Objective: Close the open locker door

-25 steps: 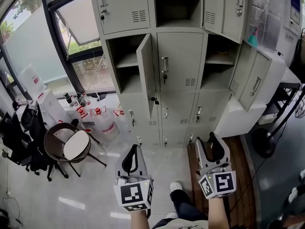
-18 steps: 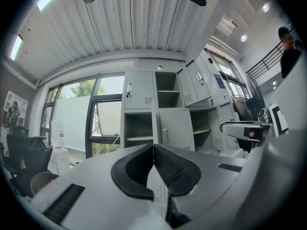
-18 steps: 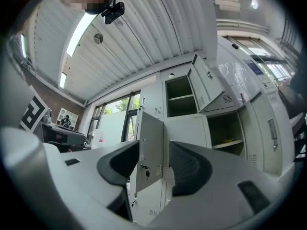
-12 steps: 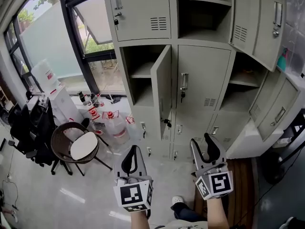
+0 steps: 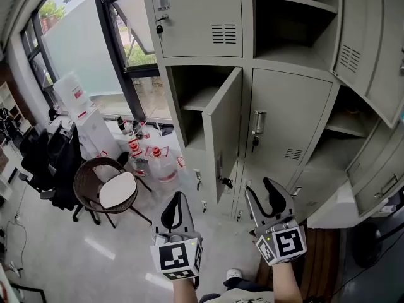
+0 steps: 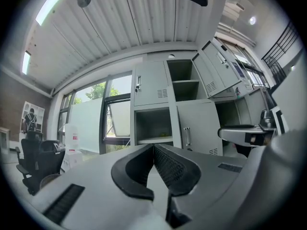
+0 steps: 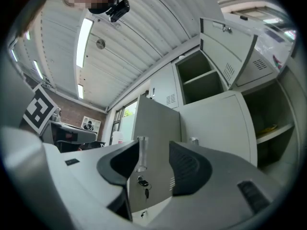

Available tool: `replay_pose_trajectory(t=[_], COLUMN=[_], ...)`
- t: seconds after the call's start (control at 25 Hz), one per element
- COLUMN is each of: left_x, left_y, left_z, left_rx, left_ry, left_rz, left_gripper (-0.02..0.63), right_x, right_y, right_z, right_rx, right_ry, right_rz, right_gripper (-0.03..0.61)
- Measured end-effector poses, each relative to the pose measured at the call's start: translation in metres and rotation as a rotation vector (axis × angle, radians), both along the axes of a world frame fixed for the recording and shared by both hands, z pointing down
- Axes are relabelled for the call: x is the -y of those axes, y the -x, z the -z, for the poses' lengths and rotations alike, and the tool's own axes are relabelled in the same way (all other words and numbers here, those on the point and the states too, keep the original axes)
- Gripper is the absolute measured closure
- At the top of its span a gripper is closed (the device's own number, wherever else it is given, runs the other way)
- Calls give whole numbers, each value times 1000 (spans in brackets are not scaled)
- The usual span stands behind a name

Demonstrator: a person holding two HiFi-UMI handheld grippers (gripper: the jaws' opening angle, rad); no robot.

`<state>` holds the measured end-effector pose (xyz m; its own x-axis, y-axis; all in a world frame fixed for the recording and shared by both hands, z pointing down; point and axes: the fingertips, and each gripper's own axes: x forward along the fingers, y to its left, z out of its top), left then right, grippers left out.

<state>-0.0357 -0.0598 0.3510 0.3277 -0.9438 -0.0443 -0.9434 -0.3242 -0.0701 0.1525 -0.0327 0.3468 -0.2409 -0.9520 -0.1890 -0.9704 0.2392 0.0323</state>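
Pale grey metal locker door, one: it is hinged at the right of the left-hand middle compartment of the grey locker bank and stands swung out almost edge-on, with one key hanging at its lock, ahead of both grippers and touching neither. Grey handheld grippers with marker cubes, two: left gripper has its jaws pressed together on nothing, while right gripper has its jaws parted and empty, the door's handle showing beyond the gap. Floor items at left: round brown wicker chair, one; clear red-capped water jugs, two.
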Motion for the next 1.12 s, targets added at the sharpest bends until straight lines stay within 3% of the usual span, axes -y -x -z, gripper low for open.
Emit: replay_pose_trajectory(t=[0.6, 0.84, 1.12], left_x=[27, 31, 42], left_y=[35, 60, 67], left_z=[-12, -15, -13], left_rx=[14, 13, 11], left_ry=[36, 38, 30], left_rz=[178, 241, 240], left_gripper=[606, 606, 606], right_x=[64, 81, 95], right_y=[57, 72, 82], right_z=[-12, -15, -16], right_rx=[-1, 19, 21], right_ry=[30, 31, 32], right_rz=[284, 323, 336], right_gripper=[383, 383, 384])
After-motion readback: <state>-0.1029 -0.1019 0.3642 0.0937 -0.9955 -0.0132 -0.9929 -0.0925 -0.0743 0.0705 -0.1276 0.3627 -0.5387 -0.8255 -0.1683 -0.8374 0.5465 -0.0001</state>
